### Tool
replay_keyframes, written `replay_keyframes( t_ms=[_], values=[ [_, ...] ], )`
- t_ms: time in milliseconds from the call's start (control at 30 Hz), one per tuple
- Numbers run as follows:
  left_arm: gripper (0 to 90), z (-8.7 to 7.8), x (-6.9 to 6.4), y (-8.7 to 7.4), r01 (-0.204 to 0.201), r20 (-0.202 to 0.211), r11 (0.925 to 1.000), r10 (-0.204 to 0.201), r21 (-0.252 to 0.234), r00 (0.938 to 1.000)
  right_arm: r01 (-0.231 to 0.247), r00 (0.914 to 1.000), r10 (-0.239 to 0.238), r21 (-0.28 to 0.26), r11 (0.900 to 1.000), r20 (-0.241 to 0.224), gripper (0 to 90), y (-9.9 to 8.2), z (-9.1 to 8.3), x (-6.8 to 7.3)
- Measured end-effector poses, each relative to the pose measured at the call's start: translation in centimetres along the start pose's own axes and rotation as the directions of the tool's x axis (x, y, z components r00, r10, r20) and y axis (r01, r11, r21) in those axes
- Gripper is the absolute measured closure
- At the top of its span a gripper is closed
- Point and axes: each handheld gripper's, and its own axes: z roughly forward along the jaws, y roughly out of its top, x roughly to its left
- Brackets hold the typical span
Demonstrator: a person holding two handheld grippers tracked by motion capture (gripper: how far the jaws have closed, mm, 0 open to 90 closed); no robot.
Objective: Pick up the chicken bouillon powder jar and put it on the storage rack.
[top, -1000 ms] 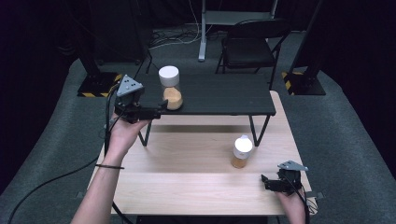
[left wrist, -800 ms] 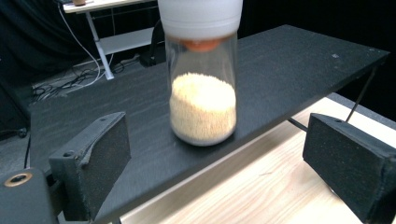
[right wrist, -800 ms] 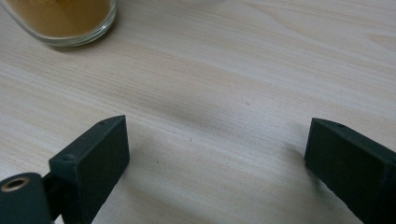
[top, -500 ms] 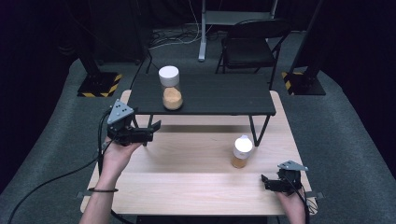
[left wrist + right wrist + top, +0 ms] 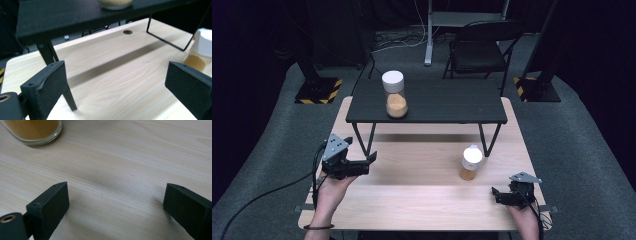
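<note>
Jars stand at two levels, and the black shelf table [image 5: 432, 102] serves as the landmark. On its top, toward its left end, stands the larger jar [image 5: 394, 95], upright, white-lidded, with orange-brown powder in its lower half; in the left gripper view its base [image 5: 115, 3] peeks in at the upper edge. In front of the shelf table, just beside its right front leg, the smaller jar [image 5: 471, 163] stands upright on the wooden table [image 5: 422, 200], also white-capped with brownish powder inside.

The left gripper [image 5: 362, 165] hangs in front of the shelf table's left front leg, low over the wood, pointing toward the right. Its jaws have just been opening and now stand wide apart, released, with only bare wood between them [image 5: 115, 82]; the smaller jar [image 5: 201, 51] shows beyond its right jaw, well apart from it.

The right gripper [image 5: 499, 196] sits near the wooden table's front right corner, in front of the smaller jar and near it. Its jaws are spread wide over bare wood [image 5: 115, 202], grasping nothing, with the jar's glass base [image 5: 33, 131] ahead at the upper left
</note>
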Motion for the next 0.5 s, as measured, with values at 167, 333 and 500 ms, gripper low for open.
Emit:
replay_keyframes(
  t_ms=[167, 333, 500],
  values=[
    [3.6, -0.3, -0.1, -1.2, 0.002, -0.008, 1.0000, -0.002, 0.007, 1.0000, 0.000, 1.0000, 0.000, 0.000, 1.0000, 0.000, 5.6, 0.0, 0.0, 0.0],
    [3.7, -0.5, -0.1, -2.1, 0.009, -0.017, 0.9998, -0.009, 0.017, 0.9998, 0.000, 1.0000, 0.000, 0.000, 1.0000, 0.000, 5.6, 0.0, 0.0, 0.0],
    [3.7, -0.6, 0.1, -3.1, 0.021, -0.022, 0.9995, -0.021, 0.022, 0.9995, 0.000, 1.0000, 0.000, 0.000, 1.0000, 0.000, 5.6, 0.0, 0.0, 0.0]
  ],
)
